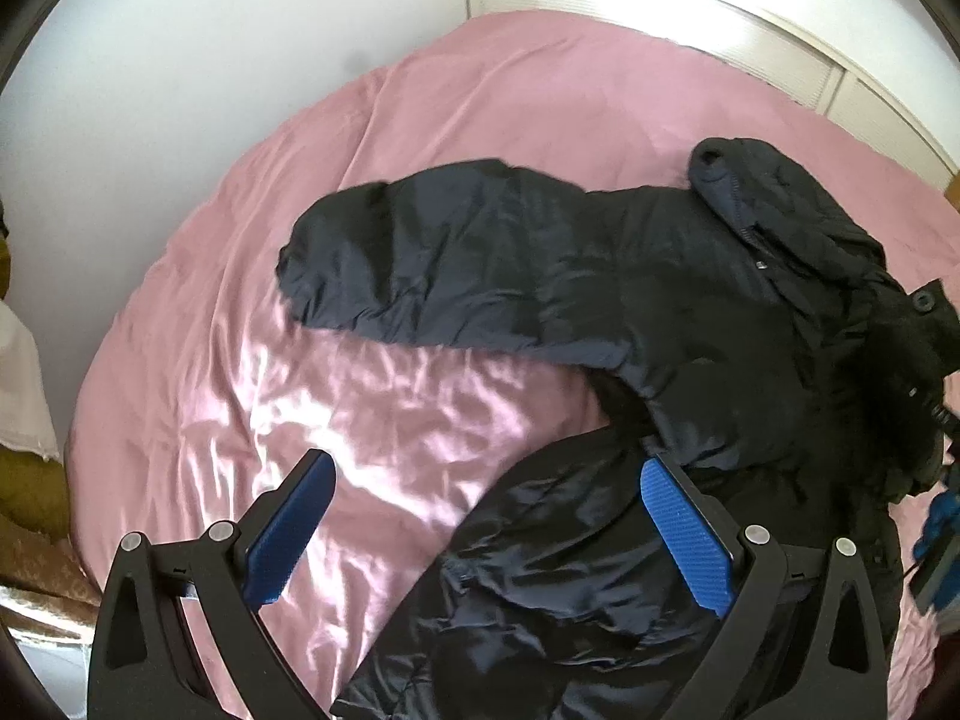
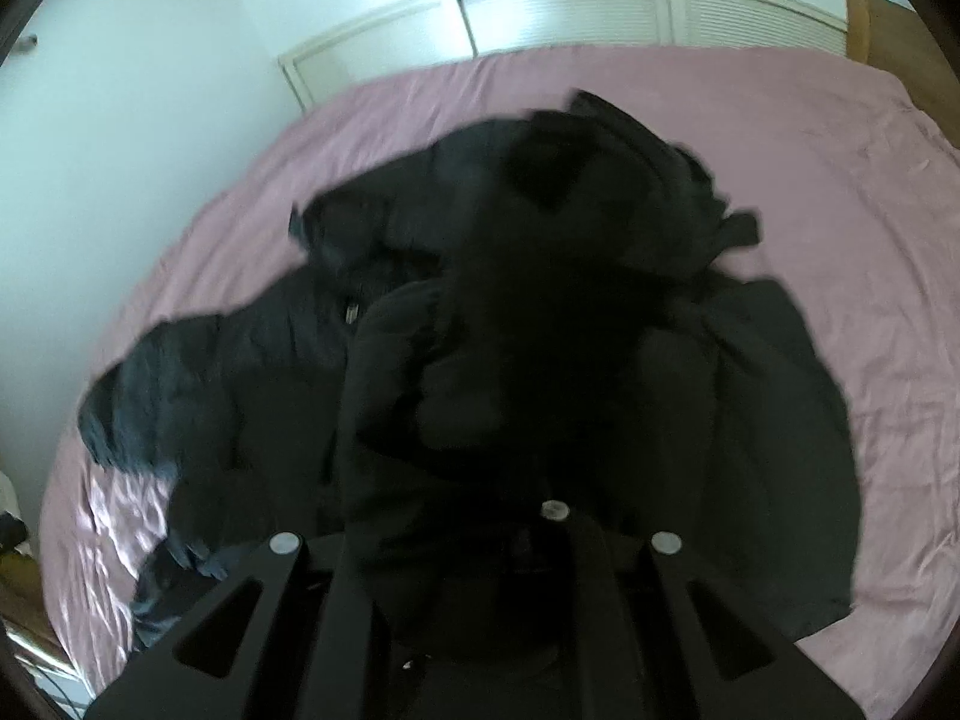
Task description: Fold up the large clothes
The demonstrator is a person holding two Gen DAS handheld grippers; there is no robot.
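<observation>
Pink satin bedcover, glossy, finely creased, brightest at lower left of the left wrist view; spread across most of both frames.

Black padded jacket, quilted, slick-faced, puffy; laid on the bedcover from centre to right edge of the left wrist view. One sleeve stretched toward centre left, rounded at the cuff. Second dark fold trailing to the bottom edge. Hood with zip at upper right.

Left gripper, bottom of frame: blue ribbed pads spread wide, nothing pinched; right pad over the jacket's lower fold, contact not discernible.

Right gripper, bottom centre of the right wrist view: pressed together, pinching a thick wad of the jacket's black cloth, raised and blotting out the middle of the frame; pads themselves hidden by the fabric.

Step judged: a side or sleeve of the jacket drawn over the body, first fold under way. Next move calls for laying the held cloth flat across the jacket, then taking up the outstretched sleeve with the free tool.

White louvred doors along the upper edge.
</observation>
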